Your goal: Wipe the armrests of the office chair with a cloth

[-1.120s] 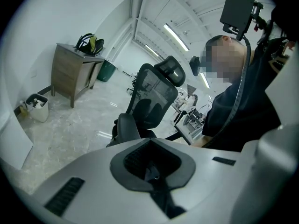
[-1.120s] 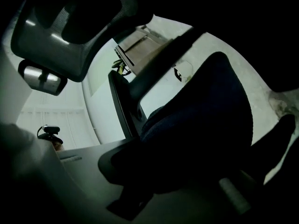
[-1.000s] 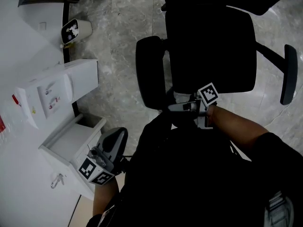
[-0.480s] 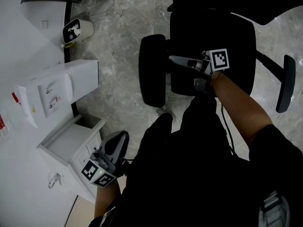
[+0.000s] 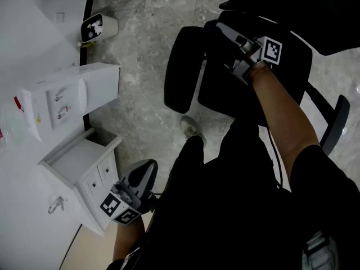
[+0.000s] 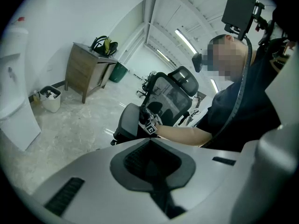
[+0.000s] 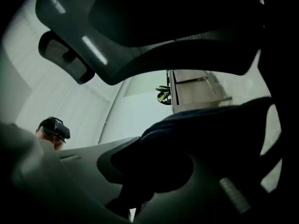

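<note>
- The cloth is dark and bunched between the jaws of my right gripper, which are clamped on it.
- In the head view it is lost against the black chair.
- That gripper reaches to the chair's far side, just right of the left armrest. I cannot tell whether the cloth touches the pad.
- The right armrest stands well apart, at the scene's right edge.
- My left gripper hangs low and near me on the left, jaws together with nothing in them, far from the chair.
- A shoe stands on the marble floor, near the left armrest.
- Left of that are a white cabinet and a white dispenser.
- A small bin sits farther off.
</note>
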